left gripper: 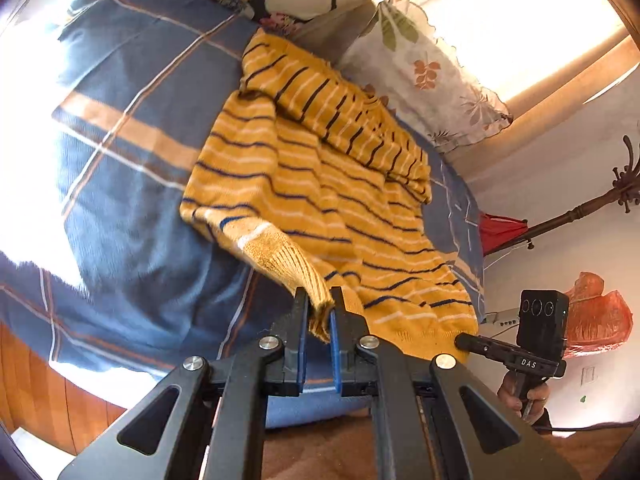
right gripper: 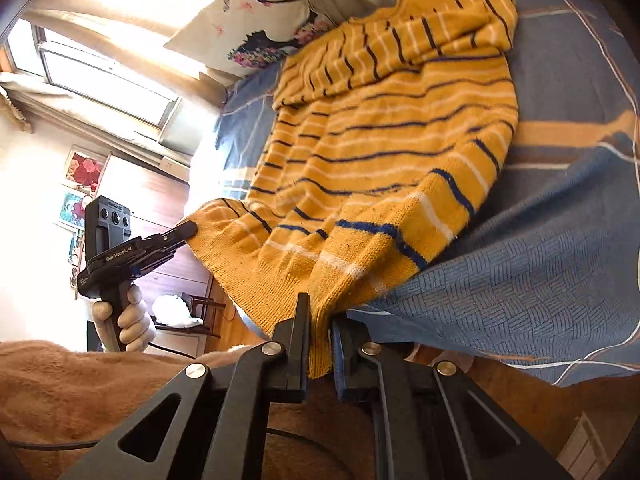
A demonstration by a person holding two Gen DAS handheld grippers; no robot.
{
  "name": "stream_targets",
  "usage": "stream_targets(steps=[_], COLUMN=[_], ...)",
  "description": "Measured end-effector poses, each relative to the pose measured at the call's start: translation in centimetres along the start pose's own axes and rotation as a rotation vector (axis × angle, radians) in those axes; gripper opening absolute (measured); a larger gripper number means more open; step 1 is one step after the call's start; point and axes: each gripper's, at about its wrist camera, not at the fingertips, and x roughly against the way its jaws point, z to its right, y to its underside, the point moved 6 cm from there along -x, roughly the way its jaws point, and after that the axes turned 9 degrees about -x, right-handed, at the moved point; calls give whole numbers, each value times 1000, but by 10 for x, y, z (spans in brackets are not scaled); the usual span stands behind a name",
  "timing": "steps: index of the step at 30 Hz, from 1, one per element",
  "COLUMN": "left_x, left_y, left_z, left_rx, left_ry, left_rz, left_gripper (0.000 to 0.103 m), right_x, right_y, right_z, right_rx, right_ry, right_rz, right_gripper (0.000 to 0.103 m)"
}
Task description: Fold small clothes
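Note:
A mustard-yellow knit sweater [left gripper: 312, 184] with navy and white stripes lies on a blue plaid bedspread [left gripper: 132, 184], its sleeves folded across the far end. My left gripper [left gripper: 320, 296] is shut on the ribbed hem at the near left corner, which rises off the bed. In the right wrist view the sweater [right gripper: 380, 152] spreads away from me, and my right gripper [right gripper: 320, 312] is shut on the hem at the near right corner. Each view also shows the other gripper pinching its corner: the right gripper [left gripper: 460, 341] and the left gripper [right gripper: 192, 229], each held by a hand.
Two printed pillows [left gripper: 424, 68] [right gripper: 260, 20] lean at the head of the bed. A dark coat stand [left gripper: 592, 208] and a red item [left gripper: 500, 230] are beside the bed. A brown fuzzy blanket [right gripper: 80, 392] lies close below the grippers. A window [right gripper: 100, 68] lets in bright light.

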Motion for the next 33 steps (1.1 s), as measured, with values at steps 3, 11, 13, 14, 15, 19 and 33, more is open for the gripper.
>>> stream_targets(steps=[3, 11, 13, 14, 15, 19, 33], left_x=[4, -19, -19, -18, -18, -27, -155], left_y=[-31, -63, -72, -79, -88, -145, -334], left_z=[9, 7, 6, 5, 4, -7, -54], left_rx=[-34, -87, -89, -94, -104, -142, -181], left_ry=[16, 46, 39, 36, 28, 3, -95], left_rz=[29, -28, -21, -14, -5, 36, -2], left_gripper=[4, 4, 4, 4, 4, 4, 5], right_x=[11, 0, 8, 9, 11, 16, -62], right_y=[-17, -19, -32, -46, -63, -132, -351], right_z=[-14, 21, 10, 0, -10, -31, 66], right_rx=[-7, -108, -106, -99, -85, -35, -331], right_ry=[-46, 132, 108, 94, 92, 88, 270], right_rz=[30, -20, 16, 41, 68, 169, 305], right_gripper=[10, 9, 9, 9, 9, 9, 29])
